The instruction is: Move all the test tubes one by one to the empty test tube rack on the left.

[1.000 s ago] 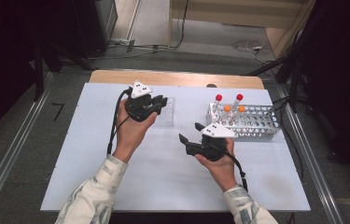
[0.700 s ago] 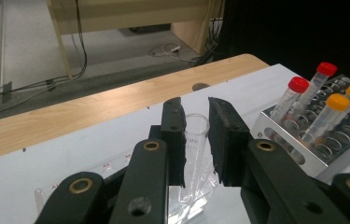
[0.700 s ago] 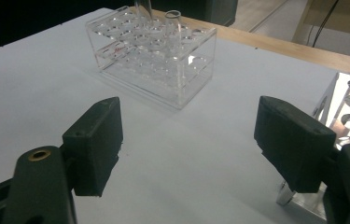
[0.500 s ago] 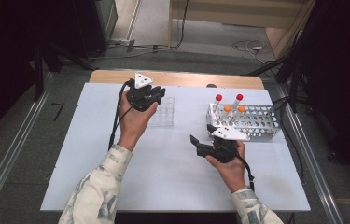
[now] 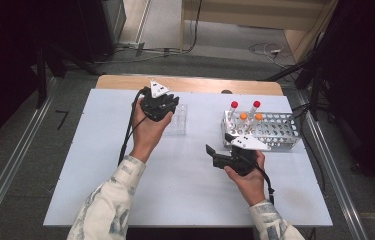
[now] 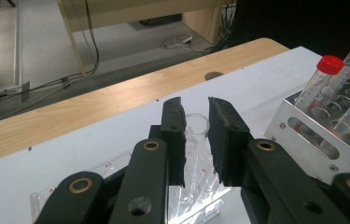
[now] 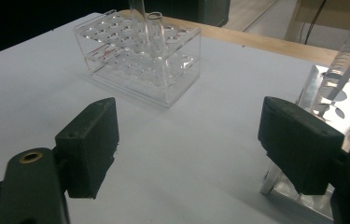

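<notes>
My left gripper (image 5: 171, 107) hangs over the clear plastic rack (image 5: 178, 124) at the table's far middle, shut on a clear open glass tube (image 6: 196, 123) whose lower part reaches down into the rack (image 6: 46, 205). In the right gripper view, a clear tube (image 7: 155, 37) stands in that rack (image 7: 140, 74). My right gripper (image 5: 210, 152) lies low over the table beside the metal rack (image 5: 275, 131). Its jaws have just been opening and stand wide apart (image 7: 186, 135) with nothing between them. Tubes with red caps (image 5: 234, 105) and orange caps (image 5: 244, 116) stand in the metal rack.
A wooden strip (image 5: 190, 84) runs along the far edge of the white table (image 5: 100, 150). The metal rack's corner (image 7: 331, 93) is just right of my right jaw. Cables and furniture lie on the floor beyond.
My left gripper has crept toward the far side over the clear rack. My right gripper has shifted a little to the right, nearer the metal rack.
</notes>
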